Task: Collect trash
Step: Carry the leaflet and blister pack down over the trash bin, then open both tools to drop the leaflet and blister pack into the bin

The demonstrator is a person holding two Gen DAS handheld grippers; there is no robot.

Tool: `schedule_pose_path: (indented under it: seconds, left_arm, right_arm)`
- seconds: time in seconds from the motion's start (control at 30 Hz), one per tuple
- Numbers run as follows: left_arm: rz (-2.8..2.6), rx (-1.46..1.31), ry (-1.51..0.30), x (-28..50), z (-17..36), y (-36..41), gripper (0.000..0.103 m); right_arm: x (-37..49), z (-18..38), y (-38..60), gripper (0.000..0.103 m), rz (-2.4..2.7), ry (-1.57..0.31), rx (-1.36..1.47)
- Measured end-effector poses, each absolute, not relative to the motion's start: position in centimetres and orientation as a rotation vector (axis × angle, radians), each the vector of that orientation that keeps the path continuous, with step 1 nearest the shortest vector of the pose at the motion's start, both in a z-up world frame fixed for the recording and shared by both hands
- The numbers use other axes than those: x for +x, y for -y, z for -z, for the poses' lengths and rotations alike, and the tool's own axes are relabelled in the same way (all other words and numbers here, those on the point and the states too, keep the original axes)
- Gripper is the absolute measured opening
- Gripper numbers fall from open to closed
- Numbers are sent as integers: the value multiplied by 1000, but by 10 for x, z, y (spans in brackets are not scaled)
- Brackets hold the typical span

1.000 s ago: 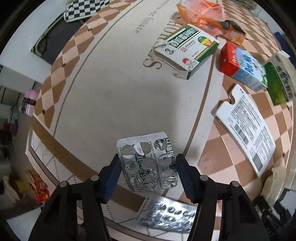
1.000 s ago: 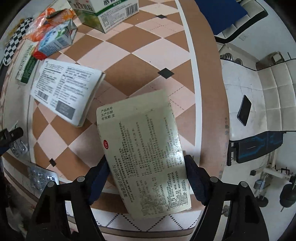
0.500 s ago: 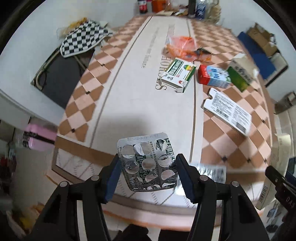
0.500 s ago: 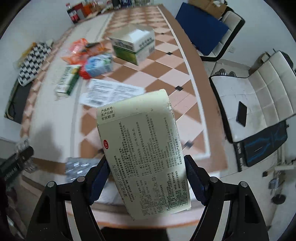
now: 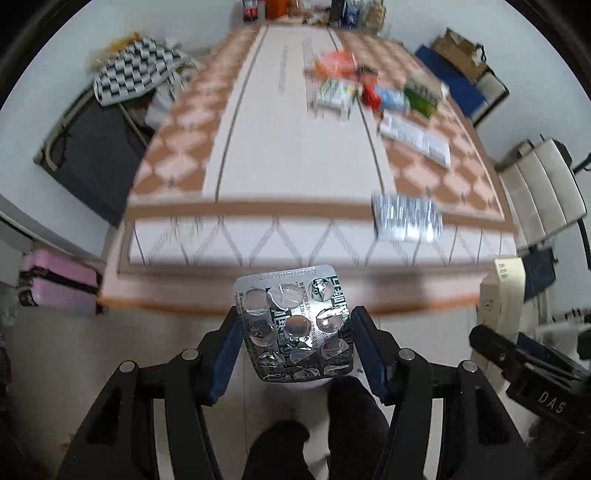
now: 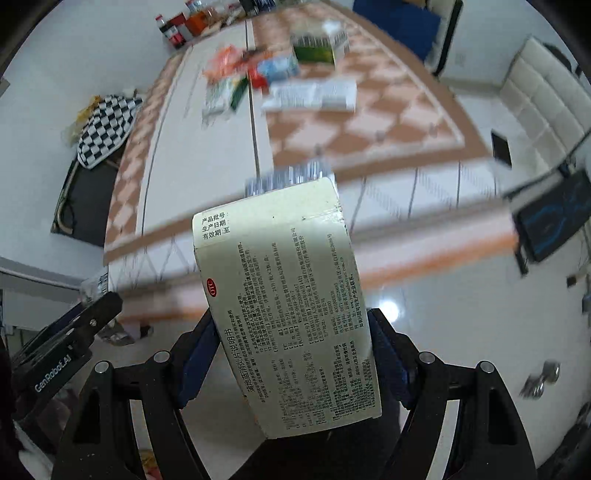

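Left claw (image 5: 295,332) is gripping a used foil blister pack (image 5: 295,323) by its two side edges, pockets mostly popped, pack hanging over white floor tile (image 5: 48,369) just short of the counter's near edge. Right claw (image 6: 291,343) is clamping a cream medicine box (image 6: 291,306) w/ black printed text & a red OTC oval, box tilted, its far end covering part of the counter edge.

Counter (image 5: 295,155) is a long slab w/ a plain cream center strip & tan/pink diamond checks on both sides, brown border, white front w/ diamond lines. Much of it is motion-blurred. A 2nd silver blister pack (image 5: 406,218) is lying at the near right edge. Farther back, a cluster is sitting together: orange wrapper (image 5: 334,61), green/white box (image 5: 334,94), red/blue carton (image 5: 384,96), green carton (image 5: 423,94), & a printed white leaflet box (image 5: 415,138) nearer than those. Bottles (image 6: 175,27) are standing at the far end.

Room: glossy white tile floor, a black/white checkered cloth (image 5: 136,70) draped over a dark cot on the left, a pink case (image 5: 59,280) low left, a white padded sofa (image 6: 539,110) on the right w/ a phone (image 6: 500,147) lying on it, a blue mat (image 5: 450,75) far right.
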State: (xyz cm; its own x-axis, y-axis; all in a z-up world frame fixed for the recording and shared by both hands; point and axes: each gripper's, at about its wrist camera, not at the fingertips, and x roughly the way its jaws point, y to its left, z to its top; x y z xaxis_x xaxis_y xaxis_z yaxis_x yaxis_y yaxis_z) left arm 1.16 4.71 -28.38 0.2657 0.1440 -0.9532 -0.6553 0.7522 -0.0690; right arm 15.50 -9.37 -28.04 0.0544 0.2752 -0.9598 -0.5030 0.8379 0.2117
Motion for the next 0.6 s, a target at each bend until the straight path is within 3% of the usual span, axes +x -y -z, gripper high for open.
schedule_pose_path:
  seconds: [0.3,0.6]
  left_arm:
    - [-470,-623,-1394,-9,408,-29,56]
    - [-373,-961,-1495,1,588,-46,56]
  right_arm:
    - [103,401,135,80,-483,-1632,-210]
    - [107,575,159,80,-355,-1830,-54]
